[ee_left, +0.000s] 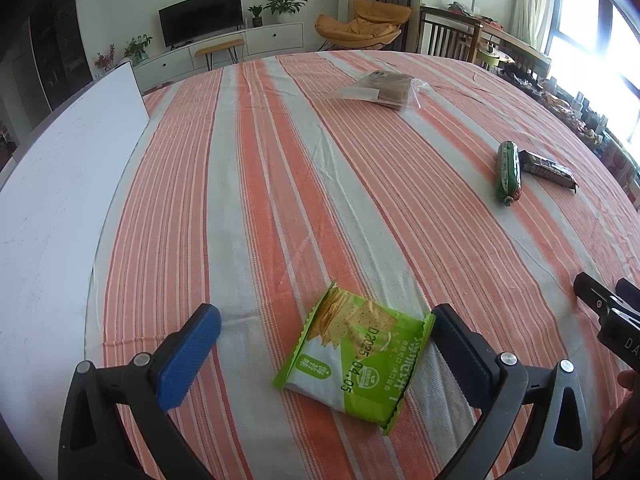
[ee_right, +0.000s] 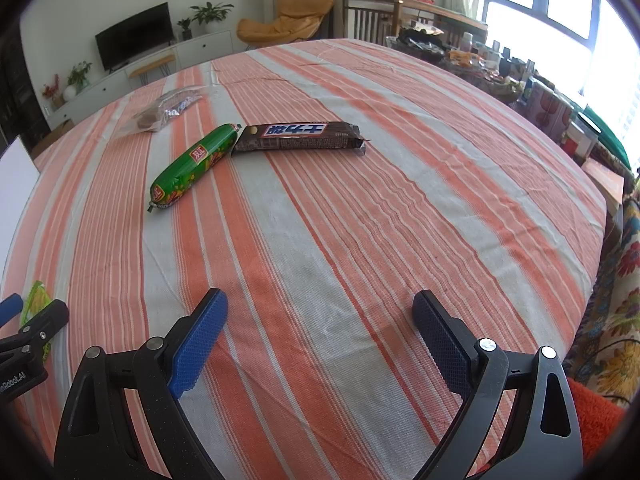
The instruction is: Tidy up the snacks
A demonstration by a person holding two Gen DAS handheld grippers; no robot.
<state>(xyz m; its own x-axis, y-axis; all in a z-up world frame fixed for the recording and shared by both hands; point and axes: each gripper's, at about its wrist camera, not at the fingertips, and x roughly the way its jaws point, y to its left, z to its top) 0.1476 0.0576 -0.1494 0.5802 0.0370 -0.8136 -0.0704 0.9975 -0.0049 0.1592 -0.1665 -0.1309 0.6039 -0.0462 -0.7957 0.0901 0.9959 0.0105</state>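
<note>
- The left gripper [ee_left: 326, 330] is spread wide and holds nothing; the green cracker packet [ee_left: 354, 360] lies flat on the striped tablecloth [ee_left: 280, 200] between its fingers, nearer the right one.
- That packet looks light, crinkly and brittle inside; best pinched across its short sides, gently.
- The right gripper [ee_right: 320, 322] is also wide open and empty, over bare cloth.
- Far left of it lie the green sausage [ee_right: 192, 162] and chocolate bar [ee_right: 298, 136], ends touching.
- A clear bag [ee_right: 168, 114] sits farther off.

TV [ee_left: 201, 15] on white wall; orange chair [ee_left: 360, 24]; bright window [ee_right: 560, 4]
</note>
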